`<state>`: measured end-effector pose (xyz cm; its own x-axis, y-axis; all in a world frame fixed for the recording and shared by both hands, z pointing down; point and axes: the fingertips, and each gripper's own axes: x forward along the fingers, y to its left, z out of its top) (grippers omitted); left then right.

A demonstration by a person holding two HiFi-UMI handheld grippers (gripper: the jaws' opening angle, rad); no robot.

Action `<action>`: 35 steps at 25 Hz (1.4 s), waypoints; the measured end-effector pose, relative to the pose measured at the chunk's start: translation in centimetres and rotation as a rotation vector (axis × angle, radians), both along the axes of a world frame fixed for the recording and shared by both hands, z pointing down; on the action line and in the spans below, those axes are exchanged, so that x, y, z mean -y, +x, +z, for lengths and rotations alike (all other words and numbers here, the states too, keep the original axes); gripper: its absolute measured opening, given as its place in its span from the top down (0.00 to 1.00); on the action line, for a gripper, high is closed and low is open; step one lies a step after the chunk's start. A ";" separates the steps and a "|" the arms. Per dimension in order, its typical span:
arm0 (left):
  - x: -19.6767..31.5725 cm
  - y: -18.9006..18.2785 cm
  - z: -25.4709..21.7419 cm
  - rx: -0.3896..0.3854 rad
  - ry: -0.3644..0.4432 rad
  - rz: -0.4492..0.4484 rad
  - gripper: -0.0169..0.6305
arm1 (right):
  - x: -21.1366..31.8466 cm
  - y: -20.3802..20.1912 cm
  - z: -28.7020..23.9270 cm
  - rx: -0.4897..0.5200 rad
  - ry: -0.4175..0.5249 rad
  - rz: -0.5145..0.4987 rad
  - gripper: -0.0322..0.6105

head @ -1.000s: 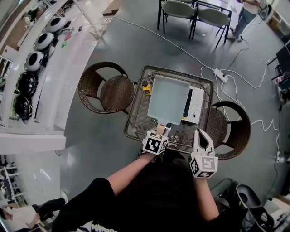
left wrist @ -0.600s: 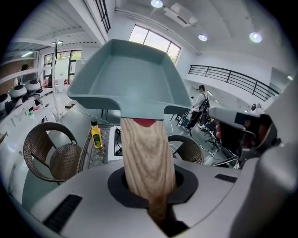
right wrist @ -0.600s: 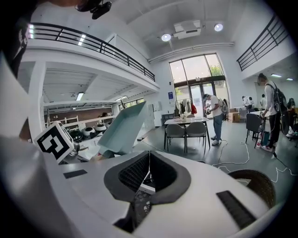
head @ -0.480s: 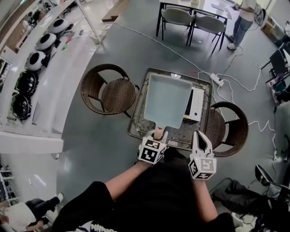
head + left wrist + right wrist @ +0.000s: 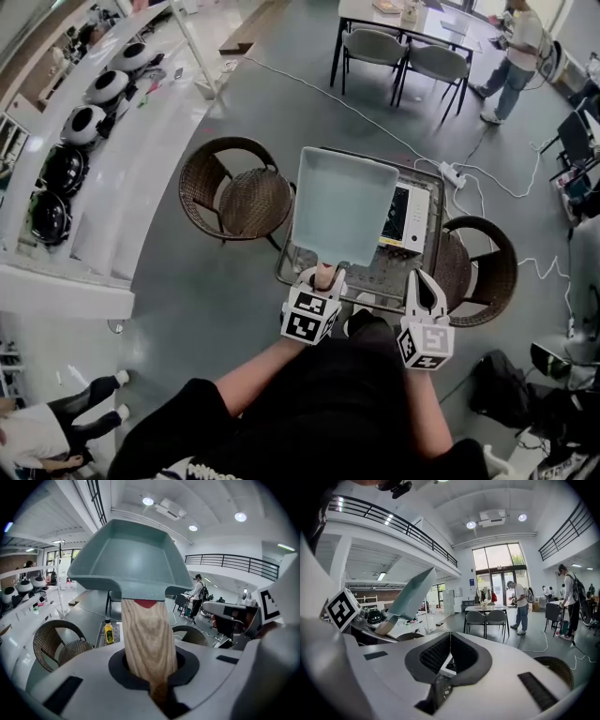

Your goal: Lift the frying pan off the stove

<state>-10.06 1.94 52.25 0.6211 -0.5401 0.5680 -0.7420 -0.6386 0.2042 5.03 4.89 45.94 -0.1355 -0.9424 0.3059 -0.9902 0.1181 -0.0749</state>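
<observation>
Head view: shows the left tongs (image 5: 323,278) clamped on the wooden handle (image 5: 325,272) of the frying pan (image 5: 345,204), a square, pale teal pan held over the mesh-topped counter (image 5: 380,273). Places the pan above the left part of the white stove (image 5: 412,220) and hides much of it from this angle. Shows the right tongs (image 5: 424,279) just to the right, tips together, gripping nothing and apart from the pan. Takes in one wicker chair (image 5: 232,192) left of the counter and another (image 5: 480,272) right of it, a power strip (image 5: 451,174) on the floor beyond, and a standing person (image 5: 517,47) near a far table.

Left gripper view: looks straight along the handle (image 5: 146,630), seated between the two jaws of the left tongs (image 5: 149,665) and gripped at its near end. Shows the pan (image 5: 126,555) raised against the ceiling, well clear of the counter below. Picks out a yellow bottle (image 5: 108,632) down on that counter, with a wicker chair (image 5: 58,644) beside it.

Right gripper view: shows the right tongs (image 5: 450,644) with jaws closed on each other, only a thin seam between, nothing in them. Puts the pan (image 5: 412,595) up at the left, tilted and nearly edge-on, its handle (image 5: 384,627) running down towards the marker cube of the left tongs (image 5: 342,609). Shows a table with grey chairs (image 5: 485,617) and people standing farther off.
</observation>
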 end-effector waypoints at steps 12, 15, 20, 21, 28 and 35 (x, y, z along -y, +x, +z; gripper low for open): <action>1.1 -2.2 -2.1 -0.032 0.045 -0.021 0.91 | 0.1 -0.5 -0.4 -0.012 0.005 0.015 0.90; 1.4 -2.5 -2.1 -0.041 0.035 -0.028 0.91 | 0.3 -0.9 -0.5 -0.030 0.003 0.003 0.90; 1.4 -2.2 -1.6 -0.033 0.018 -0.027 0.91 | 0.6 -0.7 -0.5 -0.036 0.003 0.004 0.90; 1.4 -2.1 -1.6 -0.032 0.018 -0.024 0.91 | 0.6 -0.6 -0.4 -0.036 0.002 0.009 0.90; 1.4 -1.5 -1.5 -0.031 0.020 -0.003 0.91 | 0.2 0.1 -0.2 -0.036 -0.006 0.034 0.90; 0.9 -1.1 -0.5 -0.045 -0.022 0.005 0.91 | -0.2 0.4 -0.1 -0.030 -0.006 0.057 0.90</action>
<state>-11.16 1.04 51.72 0.6490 -0.5245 0.5511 -0.7283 -0.6377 0.2507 5.42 5.05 45.86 -0.0726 -0.9463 0.3151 -0.9971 0.0612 -0.0458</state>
